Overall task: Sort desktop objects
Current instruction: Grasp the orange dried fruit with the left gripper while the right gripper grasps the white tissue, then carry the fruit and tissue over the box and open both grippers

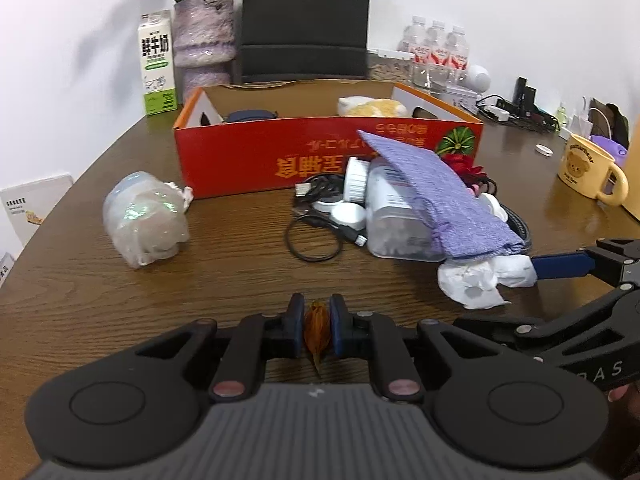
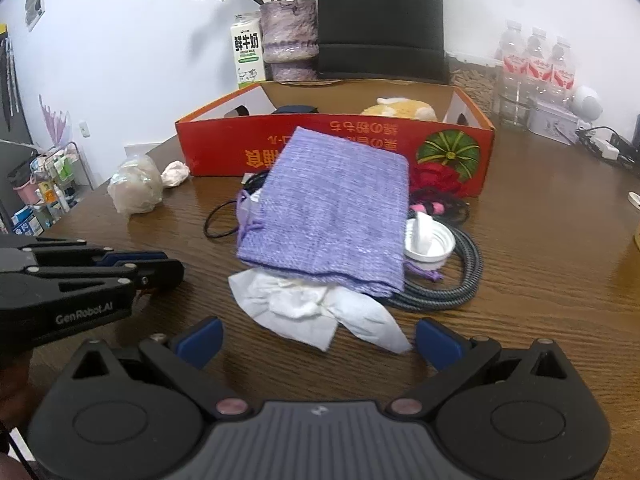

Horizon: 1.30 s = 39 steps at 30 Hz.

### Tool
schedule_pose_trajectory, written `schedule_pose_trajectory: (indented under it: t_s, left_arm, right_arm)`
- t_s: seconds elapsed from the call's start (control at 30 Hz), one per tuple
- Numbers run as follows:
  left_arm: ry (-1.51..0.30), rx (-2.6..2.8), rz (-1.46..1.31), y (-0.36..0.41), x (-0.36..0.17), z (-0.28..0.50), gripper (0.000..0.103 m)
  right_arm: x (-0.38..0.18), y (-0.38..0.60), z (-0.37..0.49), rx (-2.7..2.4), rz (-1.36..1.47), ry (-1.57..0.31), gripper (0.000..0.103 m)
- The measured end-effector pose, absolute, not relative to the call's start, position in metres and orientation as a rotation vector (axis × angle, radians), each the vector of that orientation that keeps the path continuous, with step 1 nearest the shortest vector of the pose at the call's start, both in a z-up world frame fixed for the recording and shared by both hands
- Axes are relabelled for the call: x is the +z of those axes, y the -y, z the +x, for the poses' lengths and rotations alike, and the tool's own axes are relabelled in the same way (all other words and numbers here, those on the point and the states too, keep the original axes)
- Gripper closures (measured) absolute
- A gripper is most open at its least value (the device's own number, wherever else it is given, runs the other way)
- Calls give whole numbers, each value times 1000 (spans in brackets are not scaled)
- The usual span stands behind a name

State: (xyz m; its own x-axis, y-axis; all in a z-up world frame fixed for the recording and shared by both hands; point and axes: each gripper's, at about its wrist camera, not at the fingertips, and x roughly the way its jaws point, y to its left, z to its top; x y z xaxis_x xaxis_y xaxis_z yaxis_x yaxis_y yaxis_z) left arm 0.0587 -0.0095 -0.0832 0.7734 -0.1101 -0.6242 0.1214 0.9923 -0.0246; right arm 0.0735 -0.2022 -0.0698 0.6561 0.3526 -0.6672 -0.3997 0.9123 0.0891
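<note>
The left gripper (image 1: 316, 330) pinches a thin dried orange petal (image 1: 317, 327) that could crumble or slip free on the way to the red box (image 1: 256, 152), while the right gripper (image 2: 318, 338) waits spread wide over the tissue (image 2: 304, 312).

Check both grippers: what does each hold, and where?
Left gripper pinches a small dried orange petal-like scrap across its middle. Right gripper is open, holding nothing.

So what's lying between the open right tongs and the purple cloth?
Only crumpled white tissue, partly tucked under the purple cloth, then bare table before the right tongs, seen in the right wrist view.
</note>
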Motion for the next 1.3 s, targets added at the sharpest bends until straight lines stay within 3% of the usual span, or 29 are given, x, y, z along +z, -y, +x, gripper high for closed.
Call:
schedule_pose_trajectory:
  t_s: [0.1, 0.3, 0.43, 0.57, 0.8, 1.3]
  left_arm:
    - [-675, -118, 12, 5, -83, 58, 89]
    - [-674, -111, 2, 0, -83, 57, 89]
    - [-672, -112, -3, -1, -83, 57, 89]
    - [-672, -112, -7, -1, -83, 56, 89]
    - [-663, -111, -10, 1, -81, 51, 89]
    - [-596, -100, -26, -1, -58, 30, 89]
  right_arm:
    - [-69, 197, 75, 426, -60, -726, 2]
    - [-68, 190, 79, 405, -58, -700, 18]
    - [-67, 190, 76, 417, -60, -684, 61]
    - [-67, 191, 71, 440, -68, -676, 82]
    - [-63, 195, 61, 476, -54, -659, 91]
    - [-41, 198, 34, 556, -53, -591, 92]
